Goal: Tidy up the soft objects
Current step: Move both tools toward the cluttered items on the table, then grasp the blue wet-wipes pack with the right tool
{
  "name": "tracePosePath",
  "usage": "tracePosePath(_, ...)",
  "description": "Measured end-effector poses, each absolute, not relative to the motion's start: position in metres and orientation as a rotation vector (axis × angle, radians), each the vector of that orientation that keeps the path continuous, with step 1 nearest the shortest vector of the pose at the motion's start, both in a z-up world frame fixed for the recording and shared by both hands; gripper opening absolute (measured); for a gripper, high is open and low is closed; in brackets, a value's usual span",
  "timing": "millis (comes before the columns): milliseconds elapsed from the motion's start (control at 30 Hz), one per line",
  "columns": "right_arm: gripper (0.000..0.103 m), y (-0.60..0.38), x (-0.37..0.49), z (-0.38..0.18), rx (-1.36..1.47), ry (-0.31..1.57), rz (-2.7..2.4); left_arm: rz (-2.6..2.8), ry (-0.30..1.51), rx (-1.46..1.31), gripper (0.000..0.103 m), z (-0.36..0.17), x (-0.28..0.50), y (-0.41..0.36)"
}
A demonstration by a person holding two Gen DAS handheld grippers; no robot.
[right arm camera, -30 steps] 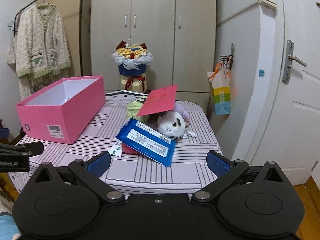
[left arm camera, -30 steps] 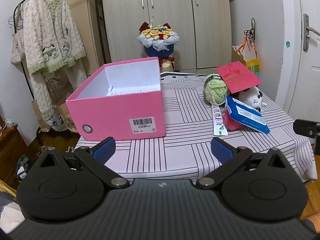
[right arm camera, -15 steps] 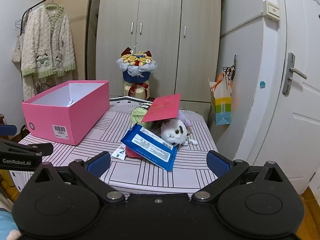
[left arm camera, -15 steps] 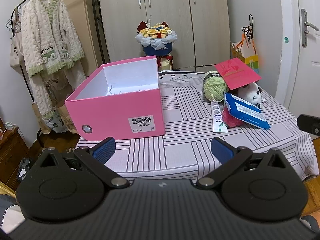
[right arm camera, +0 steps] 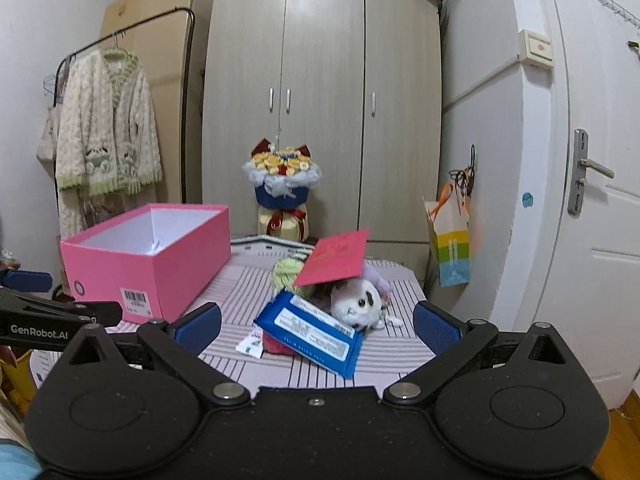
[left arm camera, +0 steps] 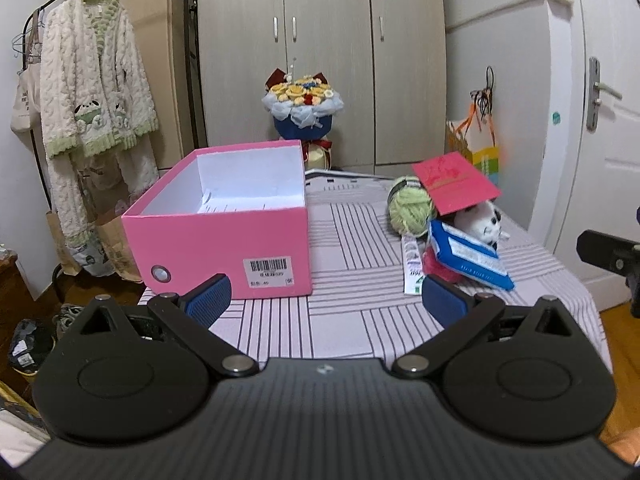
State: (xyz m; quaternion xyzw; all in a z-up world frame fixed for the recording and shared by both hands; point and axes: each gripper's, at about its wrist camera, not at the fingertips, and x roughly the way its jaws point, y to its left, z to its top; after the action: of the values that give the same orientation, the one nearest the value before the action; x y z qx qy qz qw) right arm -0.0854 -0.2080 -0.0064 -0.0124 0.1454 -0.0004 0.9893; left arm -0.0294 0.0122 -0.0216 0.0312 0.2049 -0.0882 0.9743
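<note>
I see an open pink box (left arm camera: 224, 236) at about ten o'clock on the striped bench (left arm camera: 352, 312), white inside, barcode label facing me. At two o'clock sits a heap: a green yarn ball (left arm camera: 410, 210), a white plush panda (right arm camera: 356, 304) on its side, a red card (left arm camera: 454, 182) tilted over both, a blue wipes pack (right arm camera: 310, 334) leaning on something red and fuzzy (left arm camera: 438, 266).
</note>
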Motion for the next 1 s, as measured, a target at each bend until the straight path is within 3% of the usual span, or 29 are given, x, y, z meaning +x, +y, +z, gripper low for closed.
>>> tracePosePath(667, 0.103, -0.243, -0.055, -0.044, 0.098, 0.251, 0.138, -0.178, 0.470, 0.007, 0.103, -0.036, 0.010, 0.002)
tracePosePath(1000, 0.103, -0.275, 0.017, -0.095, 0.189, 0.455, 0.202, -0.234, 0.381, -0.003, 0.099, -0.031, 0.047, -0.033)
